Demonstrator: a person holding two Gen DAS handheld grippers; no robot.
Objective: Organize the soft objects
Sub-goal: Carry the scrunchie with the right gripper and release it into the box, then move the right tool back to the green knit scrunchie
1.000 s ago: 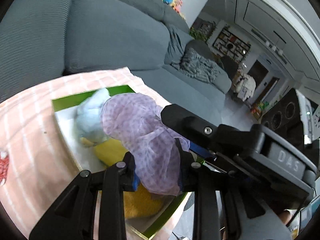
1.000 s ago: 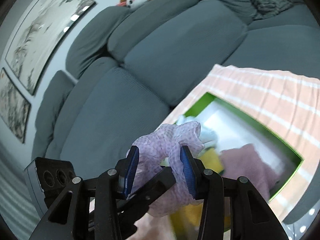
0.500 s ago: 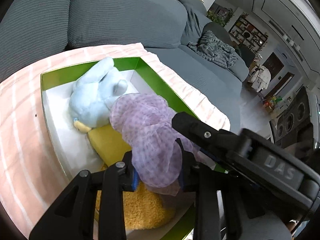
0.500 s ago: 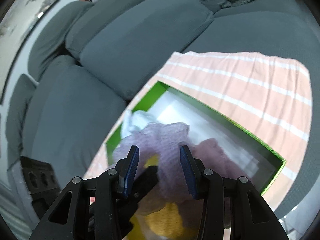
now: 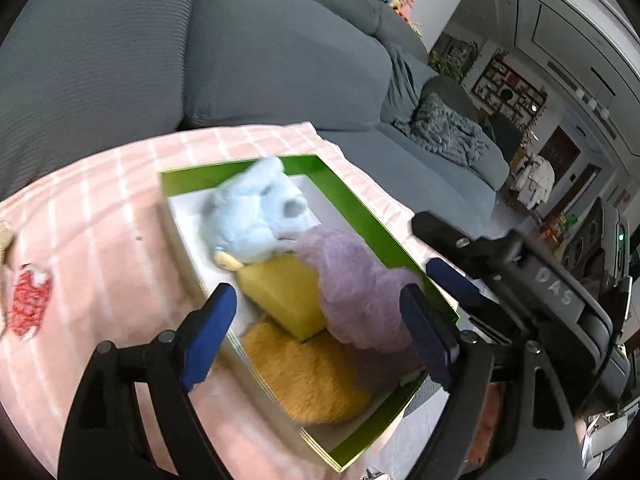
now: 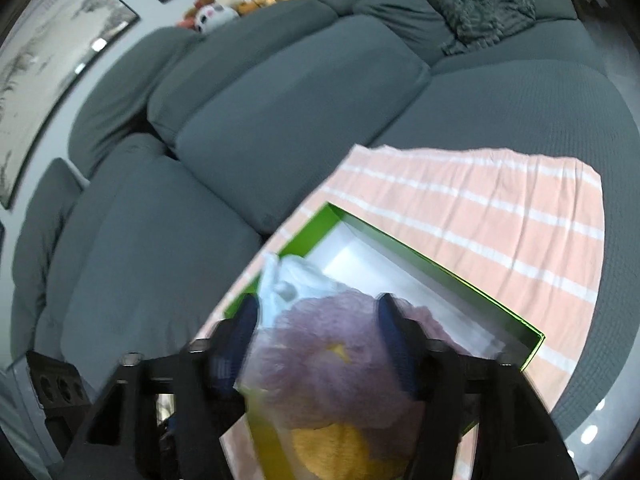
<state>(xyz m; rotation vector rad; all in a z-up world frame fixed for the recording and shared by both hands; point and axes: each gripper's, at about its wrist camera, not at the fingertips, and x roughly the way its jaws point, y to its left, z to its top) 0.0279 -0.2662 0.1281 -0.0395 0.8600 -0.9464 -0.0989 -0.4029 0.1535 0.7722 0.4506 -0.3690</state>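
Note:
A green box with a white inside holds a light blue plush, a yellow block, an orange fuzzy piece and a purple gauzy cloth. The cloth lies on the other items along the box's right wall. My left gripper hangs over the box's near end, its jaws opening wide, and the cloth is free of its pads. My right gripper is also opening. The purple cloth sits loosely between its blurred pads. Its fingers show at the box's right rim.
The box rests on a pink striped cloth spread over a grey sofa. A red and white knitted piece lies at the cloth's left edge. A grey throw sits further along the sofa.
Both grippers were shut on the purple cloth and held it above the box. They came down, the jaws spread apart, and the cloth now rests in the box.

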